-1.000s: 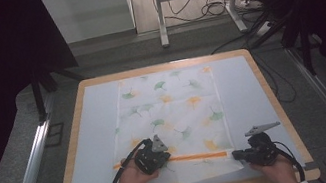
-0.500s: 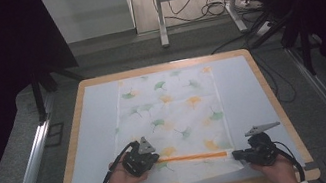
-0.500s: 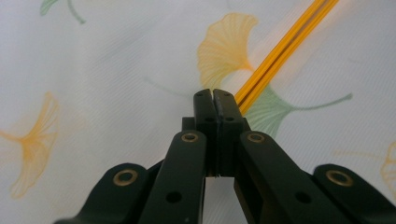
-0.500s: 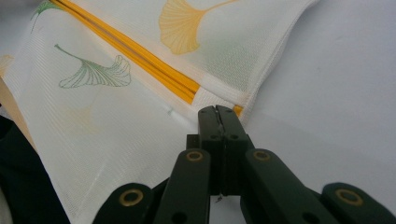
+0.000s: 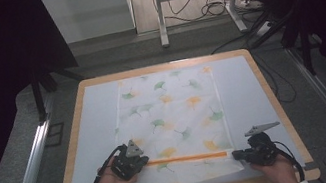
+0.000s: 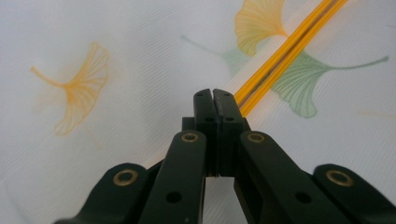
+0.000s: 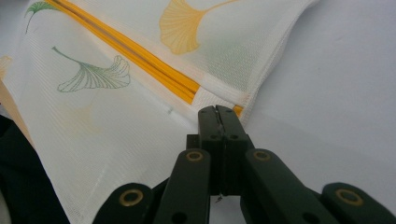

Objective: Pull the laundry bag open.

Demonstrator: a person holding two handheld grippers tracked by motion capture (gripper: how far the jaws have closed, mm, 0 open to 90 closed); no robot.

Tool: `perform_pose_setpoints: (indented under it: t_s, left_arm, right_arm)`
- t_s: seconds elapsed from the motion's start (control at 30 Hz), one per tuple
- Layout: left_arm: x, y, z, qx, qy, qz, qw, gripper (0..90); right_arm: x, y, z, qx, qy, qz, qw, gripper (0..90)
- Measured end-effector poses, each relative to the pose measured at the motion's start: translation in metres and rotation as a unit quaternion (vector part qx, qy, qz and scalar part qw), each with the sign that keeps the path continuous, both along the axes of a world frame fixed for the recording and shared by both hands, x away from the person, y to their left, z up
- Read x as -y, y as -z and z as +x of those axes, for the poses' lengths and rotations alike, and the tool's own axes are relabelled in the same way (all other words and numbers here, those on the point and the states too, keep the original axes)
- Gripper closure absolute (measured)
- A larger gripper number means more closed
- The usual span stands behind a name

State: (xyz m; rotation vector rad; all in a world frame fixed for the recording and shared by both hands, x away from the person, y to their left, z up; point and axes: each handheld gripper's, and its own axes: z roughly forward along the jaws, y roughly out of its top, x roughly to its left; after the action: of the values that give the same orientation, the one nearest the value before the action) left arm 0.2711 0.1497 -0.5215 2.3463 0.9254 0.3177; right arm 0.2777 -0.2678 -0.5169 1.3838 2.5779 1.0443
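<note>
The mesh bag, white with green and orange leaf prints, lies flat down the middle of the table, its far end near the far edge and its near end close to the near edge, where an orange zipper runs across it from side to side. At the near-left part of the table the left gripper sits at the left end of that zipper; in the left gripper view its 2 jaws are pressed fully together with no gap, tip down on the fabric just beside the zipper, and it is hard to tell whether they pinch the pull, the cloth, or nothing at all. Toward the near-right corner the right gripper rests at the zipper's right end; the right gripper view shows its jaws likewise closed tight, meeting the bag's seamed corner where the zipper stops, apparently nipping that edge. The work in hand looks like drawing the zipper along while the other end is pinned. From here the risks are plain: if the left jaws hold only mesh, a pull would bunch or snag the thin fabric instead of moving the slider; if the right hold is shallow, the corner could slip free and the whole bag would slide across the smooth table.
</note>
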Motion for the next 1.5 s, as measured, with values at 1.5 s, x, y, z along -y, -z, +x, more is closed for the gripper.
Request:
perform_pose_setpoints:
  t_s: [1.5]
  left_arm:
    - [-0.085,0.001,-0.019,0.000,-0.109,0.000,0.9940,90.0]
  right_arm:
    - [0.001,-0.001,-0.001,0.003,-0.001,-0.005,1.0000,89.4]
